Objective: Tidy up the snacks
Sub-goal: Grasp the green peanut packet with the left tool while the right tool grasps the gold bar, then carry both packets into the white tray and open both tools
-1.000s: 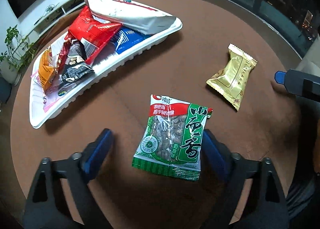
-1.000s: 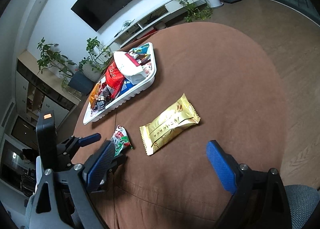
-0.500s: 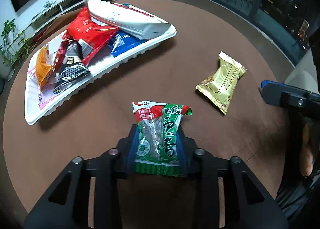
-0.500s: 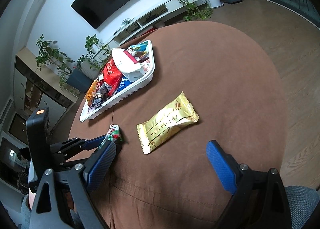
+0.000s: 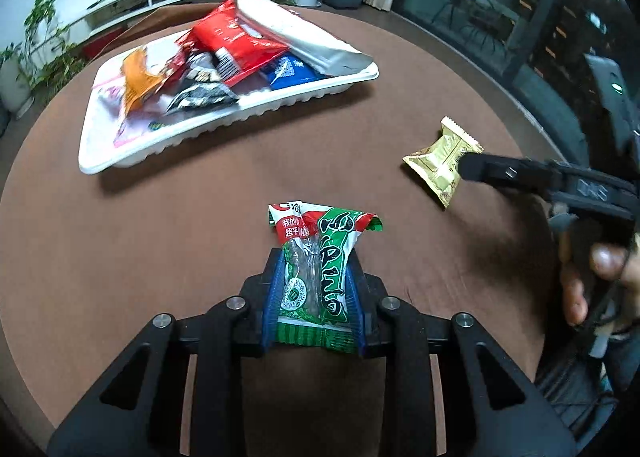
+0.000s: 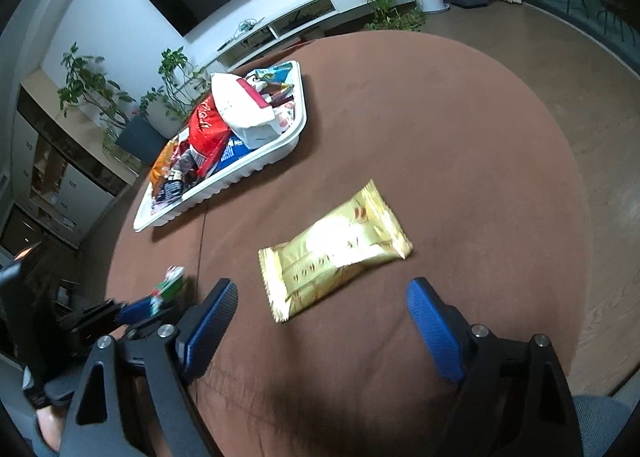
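We have the left gripper point(image 5: 314, 289) clamped on the green packet point(image 5: 318, 269): its blue pads press both long sides, having just closed in on it, and the packet's red and white top sticks out ahead of the jaws. Beyond the jaws and to their left lies the white tray point(image 5: 224, 119), heaped with snack bags, on the brown table point(image 5: 168, 225). Off to the right of these jaws sits the gold packet point(image 5: 440, 161), with one finger of our right gripper reaching over its near end.

Our right gripper point(image 6: 320, 321) stands wide, its jaws having just narrowed a little, with nothing pressed between the pads. The gold packet point(image 6: 334, 249) lies flat just ahead of the gap, slightly toward the left finger. The tray point(image 6: 256, 165) is well beyond, up and to the left.
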`<state>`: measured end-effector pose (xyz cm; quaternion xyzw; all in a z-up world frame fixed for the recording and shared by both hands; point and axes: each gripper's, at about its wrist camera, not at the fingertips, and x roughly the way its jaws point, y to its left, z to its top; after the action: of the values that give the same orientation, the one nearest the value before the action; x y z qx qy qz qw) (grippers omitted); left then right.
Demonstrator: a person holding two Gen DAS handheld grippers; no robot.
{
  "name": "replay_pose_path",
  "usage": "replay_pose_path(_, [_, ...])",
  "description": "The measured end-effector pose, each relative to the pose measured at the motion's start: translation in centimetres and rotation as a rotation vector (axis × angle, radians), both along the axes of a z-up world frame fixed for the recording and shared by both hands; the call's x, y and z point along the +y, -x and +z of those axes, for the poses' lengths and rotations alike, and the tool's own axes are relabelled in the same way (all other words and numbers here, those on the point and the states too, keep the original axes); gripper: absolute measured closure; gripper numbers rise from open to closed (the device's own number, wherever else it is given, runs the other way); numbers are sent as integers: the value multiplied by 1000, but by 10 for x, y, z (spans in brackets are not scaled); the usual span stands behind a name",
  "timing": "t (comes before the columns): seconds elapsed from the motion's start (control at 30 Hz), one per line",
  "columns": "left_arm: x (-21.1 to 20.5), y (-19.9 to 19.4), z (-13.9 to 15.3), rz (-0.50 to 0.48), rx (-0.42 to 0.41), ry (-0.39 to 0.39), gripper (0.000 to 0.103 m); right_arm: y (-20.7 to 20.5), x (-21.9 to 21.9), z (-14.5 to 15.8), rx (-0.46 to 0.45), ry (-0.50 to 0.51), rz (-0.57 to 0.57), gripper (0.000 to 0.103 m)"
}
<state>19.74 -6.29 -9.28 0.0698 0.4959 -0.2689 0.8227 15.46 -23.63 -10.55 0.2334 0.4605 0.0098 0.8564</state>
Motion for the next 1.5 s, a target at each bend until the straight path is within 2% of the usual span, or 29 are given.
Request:
replay_pose_path(0.3, [28,20,-1,62,21,83,76,-39,23,-1,10,97,85,21])
replay_pose_path(0.5, [39,22,0,85,20,109,76,-37,41,-1,25,245,165,27])
replay_pose_path(0.67, [40,22,-2,96,23,126,76,-32,57,-5,43,423,229,40])
replay_pose_path(0.73, [40,23,-1,100,21,129,76,-32,56,-4,45,418,231,45])
replay_pose_path(0.83, [42,23,1,110,21,135,76,-32,54,-2,48,414,232,64])
replay_pose_path(0.9, [44,23,2,117,20,141,76,-32,52,-1,48,396,228,69])
replay_pose_path(1.1, [49,24,5,128,20,161,76,-25,45,-1,40,313,199,70])
replay_pose_path(1.2, [52,23,8,137,19,178,76,-21,41,1,29,241,185,70])
replay_pose_path(1.37, [62,11,21,159,11,224,76,-21,43,21,-24,164,179,70])
replay_pose_path(1.5, [73,-10,43,180,-22,246,76,-32,50,47,-79,134,211,70])
